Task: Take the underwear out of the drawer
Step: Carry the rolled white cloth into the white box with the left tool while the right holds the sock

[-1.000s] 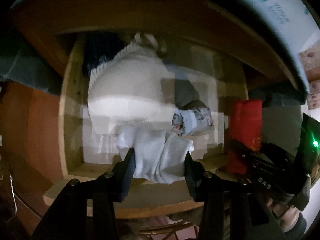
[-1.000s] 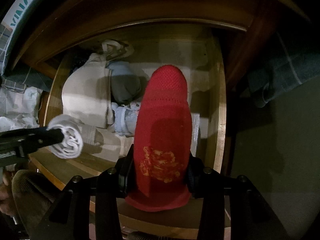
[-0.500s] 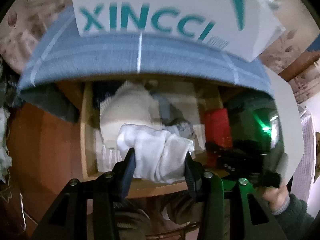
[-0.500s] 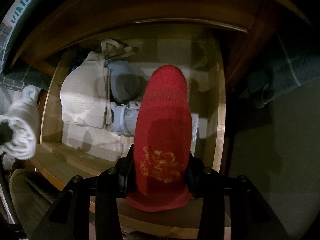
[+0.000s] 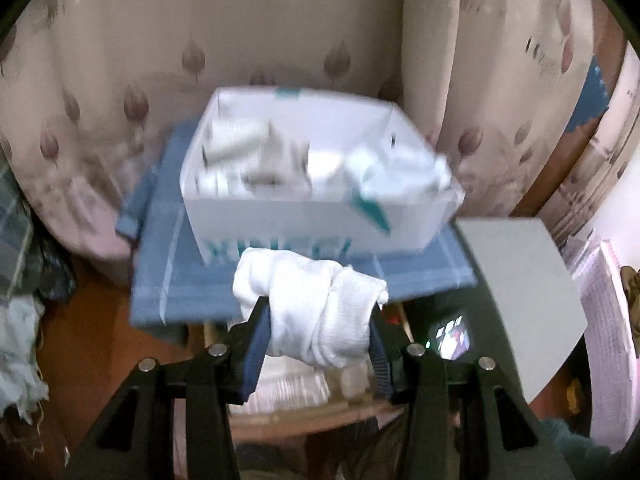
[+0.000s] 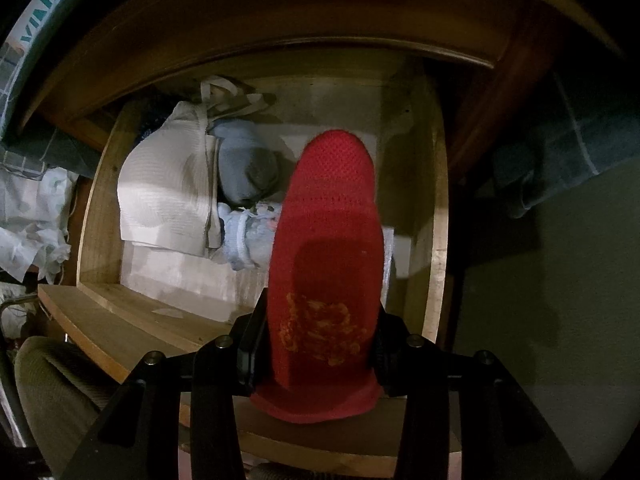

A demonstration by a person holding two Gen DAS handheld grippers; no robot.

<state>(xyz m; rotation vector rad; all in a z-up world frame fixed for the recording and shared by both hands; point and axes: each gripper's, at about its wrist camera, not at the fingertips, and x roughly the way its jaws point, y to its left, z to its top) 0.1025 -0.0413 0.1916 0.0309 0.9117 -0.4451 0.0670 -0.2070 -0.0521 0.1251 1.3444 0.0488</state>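
Holding: both grippers grip a garment each.
Left gripper (image 5: 318, 334): jaws partly closed, pads pressing the sides of a rolled white bundle (image 5: 310, 306); the roll's long axis runs across the jaws, its ends sticking out past both pads.
What lies ahead of it: a white box (image 5: 308, 220) with teal lettering, open-topped and already full of pale items, sitting on a blue cloth (image 5: 160, 276); it is just beyond and above the bundle, straight along the fingers.
Judged next move: the left hand is the nearer to the box, so a short carry forward over the near wall looks likely.
Right gripper (image 6: 318, 346): jaws partly closed on a red garment (image 6: 326, 248), its long axis pointing away along the fingers, over the open drawer (image 6: 94, 208).
Left in the drawer: a cream folded piece (image 6: 164, 196), a grey roll (image 6: 246, 170), a pale patterned roll (image 6: 250, 240).
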